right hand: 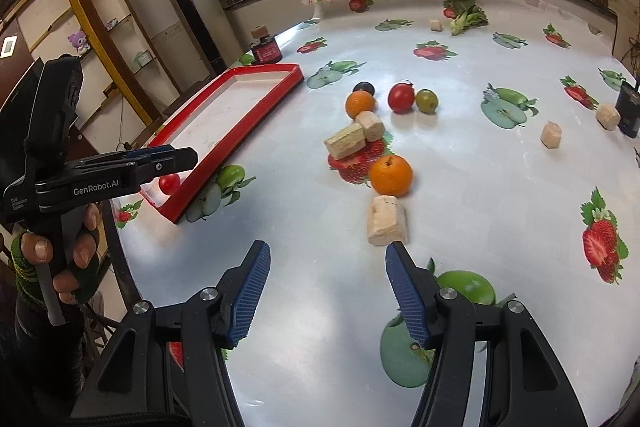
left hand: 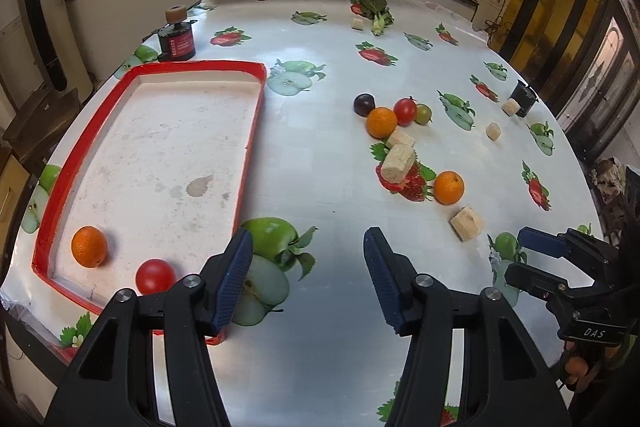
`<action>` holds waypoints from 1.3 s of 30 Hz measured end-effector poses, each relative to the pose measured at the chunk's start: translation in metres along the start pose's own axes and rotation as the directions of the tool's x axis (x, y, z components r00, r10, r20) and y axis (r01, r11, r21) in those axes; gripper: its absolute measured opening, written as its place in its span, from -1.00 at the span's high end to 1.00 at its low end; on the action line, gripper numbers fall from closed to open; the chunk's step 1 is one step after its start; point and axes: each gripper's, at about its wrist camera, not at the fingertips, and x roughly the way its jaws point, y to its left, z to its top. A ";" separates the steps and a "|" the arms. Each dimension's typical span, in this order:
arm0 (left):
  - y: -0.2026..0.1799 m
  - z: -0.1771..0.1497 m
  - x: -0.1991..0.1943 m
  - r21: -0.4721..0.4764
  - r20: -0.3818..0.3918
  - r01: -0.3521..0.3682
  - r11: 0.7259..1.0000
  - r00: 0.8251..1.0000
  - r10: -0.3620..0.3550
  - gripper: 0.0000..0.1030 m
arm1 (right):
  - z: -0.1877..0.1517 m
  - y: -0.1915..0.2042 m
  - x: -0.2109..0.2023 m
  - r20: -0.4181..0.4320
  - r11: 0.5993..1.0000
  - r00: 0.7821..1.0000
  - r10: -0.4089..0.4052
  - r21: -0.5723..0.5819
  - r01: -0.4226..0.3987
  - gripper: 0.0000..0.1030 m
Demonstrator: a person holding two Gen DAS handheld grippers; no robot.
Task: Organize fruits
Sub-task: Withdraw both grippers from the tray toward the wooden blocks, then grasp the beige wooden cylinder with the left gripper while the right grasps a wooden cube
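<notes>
A red-rimmed tray [left hand: 256, 115] [right hand: 236, 143] lies at the table's left, holding an orange [left hand: 89, 246] and a red tomato [left hand: 155, 275] [right hand: 169, 183] near its front end. On the cloth further right sit a second orange [left hand: 449, 187] [right hand: 391, 174], a third orange [left hand: 381, 122] [right hand: 360, 104], a red tomato [left hand: 405, 111] [right hand: 401, 97], a green tomato [left hand: 423, 113] [right hand: 426, 100] and a dark plum [left hand: 364, 104] [right hand: 364, 87]. My left gripper [left hand: 308, 279] hangs open and empty beside the tray's near corner. My right gripper [right hand: 326, 291] [left hand: 536, 247] is open and empty, short of the nearest orange.
Several beige foam blocks [left hand: 467, 223] [right hand: 387, 220] lie among the fruit. A dark red jar [left hand: 176, 41] [right hand: 266, 49] stands behind the tray, a black cup [left hand: 523, 99] at the right, leafy greens [left hand: 374, 9] at the far edge. A person's hand [right hand: 60, 255] holds the left gripper.
</notes>
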 end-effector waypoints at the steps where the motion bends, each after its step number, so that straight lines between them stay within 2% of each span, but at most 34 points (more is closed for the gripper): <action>1: -0.003 -0.001 0.001 0.006 -0.003 0.003 1.000 1.000 -0.003 -0.09 | -0.001 -0.004 -0.001 0.001 1.000 1.000 -0.006 0.008 0.006 -0.21; 10: -0.023 0.001 0.009 0.040 -0.026 0.016 0.999 1.000 -0.015 -0.09 | -0.002 -0.024 -0.003 0.011 0.998 0.999 -0.039 0.048 0.039 -0.21; 28: -0.029 0.010 0.015 0.047 -0.027 0.029 0.998 0.999 -0.028 -0.09 | 0.006 -0.019 0.007 0.007 0.999 0.999 -0.038 0.028 0.038 -0.21; 39: -0.049 0.031 0.057 0.094 -0.083 0.084 0.992 0.994 -0.076 -0.09 | 0.015 -0.016 0.038 -0.038 0.995 0.994 -0.100 -0.005 0.100 -0.18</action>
